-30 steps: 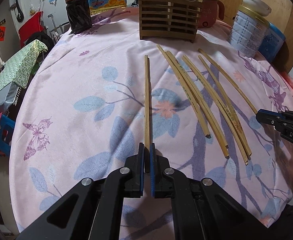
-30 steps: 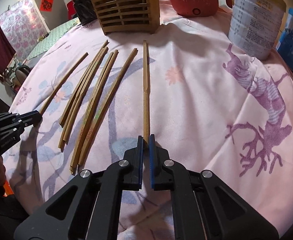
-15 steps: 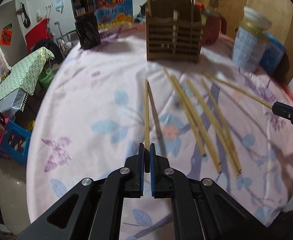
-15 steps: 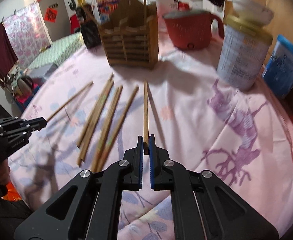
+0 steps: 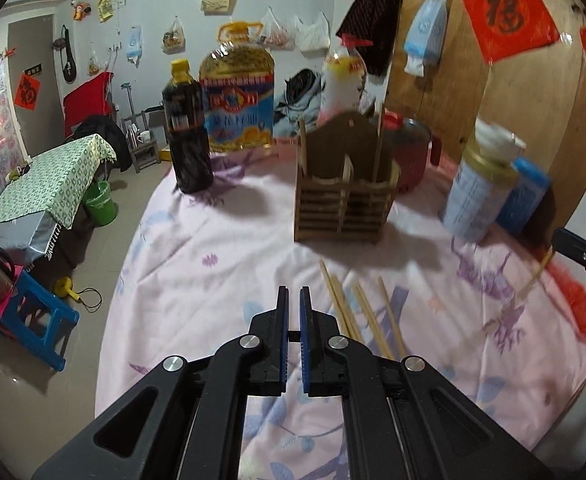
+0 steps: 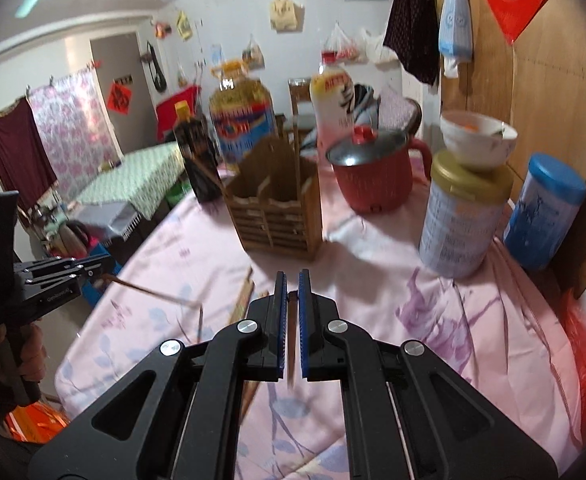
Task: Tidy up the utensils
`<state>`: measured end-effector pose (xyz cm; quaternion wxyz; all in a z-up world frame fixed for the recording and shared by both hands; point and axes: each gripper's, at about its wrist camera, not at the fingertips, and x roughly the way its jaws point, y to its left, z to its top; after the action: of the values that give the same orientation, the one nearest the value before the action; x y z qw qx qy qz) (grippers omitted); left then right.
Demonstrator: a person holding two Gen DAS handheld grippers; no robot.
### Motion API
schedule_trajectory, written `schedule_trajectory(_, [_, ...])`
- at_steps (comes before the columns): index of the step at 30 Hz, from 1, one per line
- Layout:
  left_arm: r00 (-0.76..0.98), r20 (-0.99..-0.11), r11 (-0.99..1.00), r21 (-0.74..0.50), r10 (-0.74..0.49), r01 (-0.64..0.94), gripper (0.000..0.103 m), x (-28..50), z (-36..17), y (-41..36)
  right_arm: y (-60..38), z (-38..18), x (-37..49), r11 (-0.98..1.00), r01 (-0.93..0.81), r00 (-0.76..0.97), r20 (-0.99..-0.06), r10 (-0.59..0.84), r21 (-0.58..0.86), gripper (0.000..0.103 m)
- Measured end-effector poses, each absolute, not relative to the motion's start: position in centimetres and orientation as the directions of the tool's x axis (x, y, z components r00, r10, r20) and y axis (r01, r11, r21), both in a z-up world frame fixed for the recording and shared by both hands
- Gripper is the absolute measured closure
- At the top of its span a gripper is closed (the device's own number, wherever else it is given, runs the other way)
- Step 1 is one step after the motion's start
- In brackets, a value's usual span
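My left gripper (image 5: 293,292) is shut on one bamboo chopstick (image 6: 153,291), which the right wrist view shows sticking out sideways from its jaws above the pink cloth. My right gripper (image 6: 291,276) is shut on another chopstick (image 5: 537,270), seen slanting down from it at the right edge of the left wrist view. Both grippers hang above the table, short of the slatted wooden holder (image 5: 345,208), which has two sticks standing in it. Several loose chopsticks (image 5: 357,312) lie on the cloth between the grippers and the holder.
A dark sauce bottle (image 5: 187,140) and an oil jug (image 5: 237,96) stand left of and behind the holder. A red pot (image 6: 373,176), a tin with a bowl on it (image 6: 461,220) and a blue canister (image 6: 545,212) stand to its right. The table edge (image 5: 113,300) drops off at left.
Both grippers have risen, each lifting its chopstick off the cloth. The views have tilted up toward the holder and the back wall.
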<state>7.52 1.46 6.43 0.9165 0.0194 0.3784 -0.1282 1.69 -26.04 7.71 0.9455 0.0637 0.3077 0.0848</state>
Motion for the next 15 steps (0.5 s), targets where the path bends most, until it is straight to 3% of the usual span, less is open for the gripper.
schedule_trajectory(15, [0.637, -0.715, 0.954, -0.164, -0.289, 0.249, 0.097, 9.0, 7.9, 2.8, -26.4, 8.2, 2.0, 0.973, -0.117, 0.8, -0.561, 0.212, 0.201, 0.096])
